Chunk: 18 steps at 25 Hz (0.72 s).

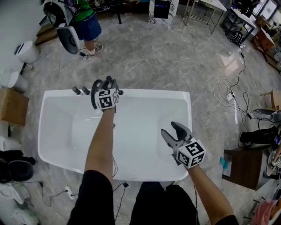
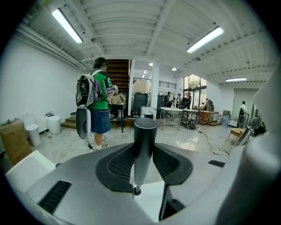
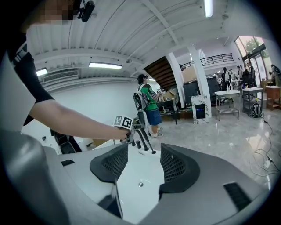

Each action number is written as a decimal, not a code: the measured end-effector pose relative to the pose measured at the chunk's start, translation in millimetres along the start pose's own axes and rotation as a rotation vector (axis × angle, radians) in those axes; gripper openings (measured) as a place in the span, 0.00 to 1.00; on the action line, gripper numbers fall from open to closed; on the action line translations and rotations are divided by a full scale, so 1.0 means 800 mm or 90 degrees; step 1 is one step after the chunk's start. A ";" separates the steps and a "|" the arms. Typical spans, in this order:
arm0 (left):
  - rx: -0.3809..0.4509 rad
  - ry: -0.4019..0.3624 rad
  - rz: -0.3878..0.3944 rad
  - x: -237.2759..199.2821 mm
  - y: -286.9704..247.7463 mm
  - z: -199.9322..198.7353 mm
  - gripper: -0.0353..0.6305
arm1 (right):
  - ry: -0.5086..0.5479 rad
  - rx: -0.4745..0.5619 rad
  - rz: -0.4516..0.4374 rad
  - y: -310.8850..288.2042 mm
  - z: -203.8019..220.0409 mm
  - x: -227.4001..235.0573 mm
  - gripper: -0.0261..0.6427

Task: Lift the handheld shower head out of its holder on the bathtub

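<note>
1. The left gripper [image 2: 143, 151] had its jaws closed partway on the handheld shower head [image 2: 145, 132], both pads pressed against its dark round handle, which stood upright between them.
2. The left gripper's marker cube [image 1: 106, 99] bore black-and-white square patterns, no words.
3. The shower head was held over the far rim of the white bathtub [image 1: 57, 127], just beside two dark knobs [image 1: 81, 90]. Whether its lower end touched the rim could not be told.
4. The right gripper [image 1: 170, 129] had its jaws wide apart with nothing between them, above the tub's right side.
5. Beyond the tub, a dark panel [image 1: 162, 9] carried blue print too small to read.
</note>
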<state>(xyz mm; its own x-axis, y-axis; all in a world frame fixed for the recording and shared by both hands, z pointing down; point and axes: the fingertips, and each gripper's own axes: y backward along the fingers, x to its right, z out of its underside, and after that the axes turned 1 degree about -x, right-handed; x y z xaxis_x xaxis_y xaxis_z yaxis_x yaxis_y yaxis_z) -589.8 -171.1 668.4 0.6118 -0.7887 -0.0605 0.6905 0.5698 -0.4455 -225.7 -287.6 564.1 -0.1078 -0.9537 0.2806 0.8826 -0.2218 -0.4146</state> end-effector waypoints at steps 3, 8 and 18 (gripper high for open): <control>0.016 -0.008 0.015 0.014 0.026 -0.024 0.24 | -0.011 0.004 -0.005 0.009 -0.007 -0.014 0.36; 0.030 -0.038 0.018 0.019 0.061 -0.074 0.24 | -0.010 0.019 -0.004 0.024 -0.029 -0.028 0.36; 0.082 -0.048 -0.009 0.016 0.129 -0.154 0.24 | 0.052 0.044 0.013 0.057 -0.076 -0.042 0.32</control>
<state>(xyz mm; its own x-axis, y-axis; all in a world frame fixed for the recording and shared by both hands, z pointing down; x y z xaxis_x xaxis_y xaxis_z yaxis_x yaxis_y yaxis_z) -558.5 -151.0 511.7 0.6254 -0.7802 0.0142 0.7401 0.5873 -0.3275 -209.7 -277.7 483.4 -0.1233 -0.9720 0.1998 0.9139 -0.1897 -0.3589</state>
